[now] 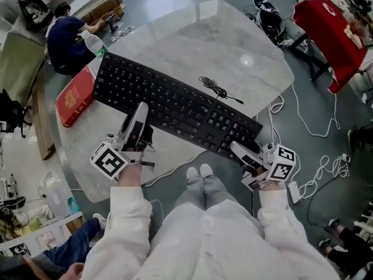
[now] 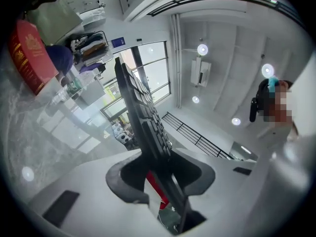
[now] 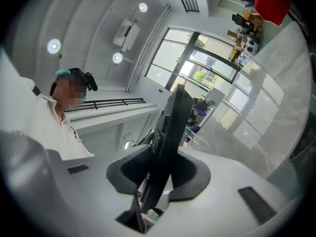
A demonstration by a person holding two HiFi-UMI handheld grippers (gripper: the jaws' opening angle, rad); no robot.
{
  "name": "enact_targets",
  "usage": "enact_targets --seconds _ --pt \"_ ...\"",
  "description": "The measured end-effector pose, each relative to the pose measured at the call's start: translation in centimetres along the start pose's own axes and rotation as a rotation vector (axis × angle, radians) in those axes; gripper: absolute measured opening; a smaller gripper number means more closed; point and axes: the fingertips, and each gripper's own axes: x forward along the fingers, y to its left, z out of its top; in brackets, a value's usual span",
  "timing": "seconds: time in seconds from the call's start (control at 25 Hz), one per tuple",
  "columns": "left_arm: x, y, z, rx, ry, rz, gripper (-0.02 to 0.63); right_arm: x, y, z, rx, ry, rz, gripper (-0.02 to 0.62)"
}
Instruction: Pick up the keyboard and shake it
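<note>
A long black keyboard [image 1: 175,107] lies aslant over the grey marble table [image 1: 233,45], its coiled black cable [image 1: 215,88] trailing behind it. My left gripper [image 1: 139,127] is shut on the keyboard's near edge towards the left end. My right gripper [image 1: 247,154] is shut on the keyboard's right end. In the left gripper view the keyboard [image 2: 143,117] runs edge-on between the jaws, with my left gripper [image 2: 160,169] clamped on it. The right gripper view shows the keyboard [image 3: 173,127] edge-on too, held in my right gripper [image 3: 159,169].
A red book [image 1: 76,96] and a plastic bottle [image 1: 93,42] sit at the table's left edge beside the keyboard. White cables [image 1: 315,127] lie on the floor to the right. A red-covered table [image 1: 332,34] stands far right. A person [image 1: 67,37] crouches at upper left.
</note>
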Motion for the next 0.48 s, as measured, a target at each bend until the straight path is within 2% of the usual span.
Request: enact_targets --seconds 0.28,0.48 --pt "-1.1 -4.4 4.0 0.067 -0.103 -0.074 0.138 1.5 3.5 2.9 -0.123 0.017 0.061 0.097" --pt "-2.3 -6.8 5.3 0.068 -0.170 -0.131 0.138 1.9 5.6 4.0 -0.198 0.017 0.103 0.097"
